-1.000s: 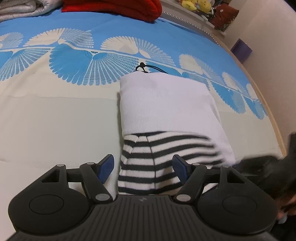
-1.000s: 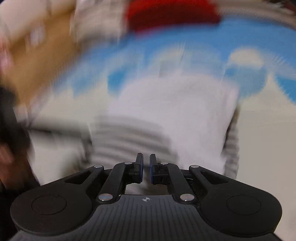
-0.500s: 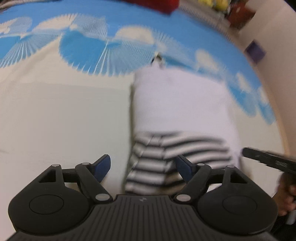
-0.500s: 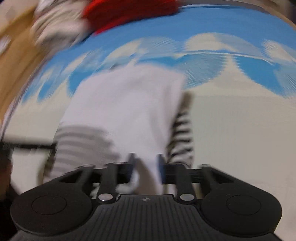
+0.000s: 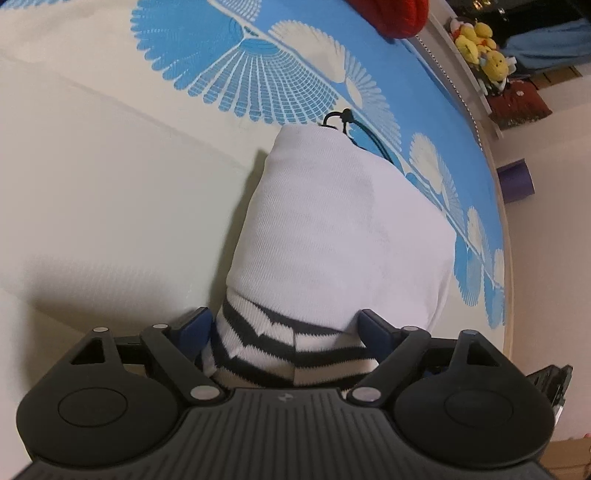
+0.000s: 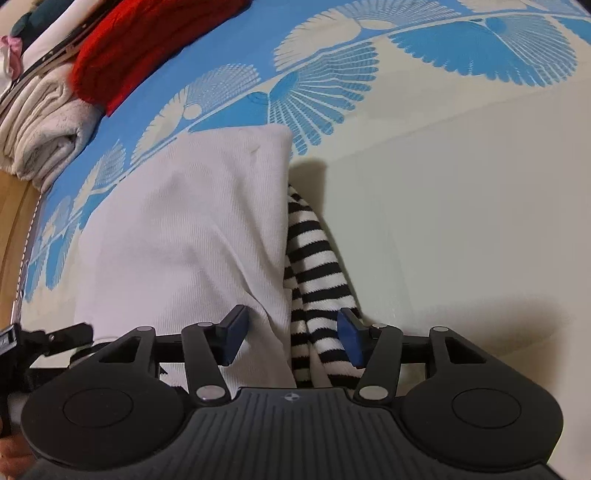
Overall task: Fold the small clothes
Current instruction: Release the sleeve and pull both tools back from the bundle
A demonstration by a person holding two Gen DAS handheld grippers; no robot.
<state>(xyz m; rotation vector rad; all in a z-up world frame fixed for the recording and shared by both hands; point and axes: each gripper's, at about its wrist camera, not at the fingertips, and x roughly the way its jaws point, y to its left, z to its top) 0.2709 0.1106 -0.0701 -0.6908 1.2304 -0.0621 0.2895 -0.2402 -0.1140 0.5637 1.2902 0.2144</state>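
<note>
Garment (image 5: 343, 236) lies between red blanket (image 6: 122, 59) and claws.

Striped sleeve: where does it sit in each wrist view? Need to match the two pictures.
Left wrist: the striped sleeve is at bottom centre, poking out from under the white folded garment, between the open fingers of the left gripper.
Right wrist: it runs down the garment's right edge, ending between the open fingers of the right gripper.
Shared landmark: the red knit at the top of both.
</note>
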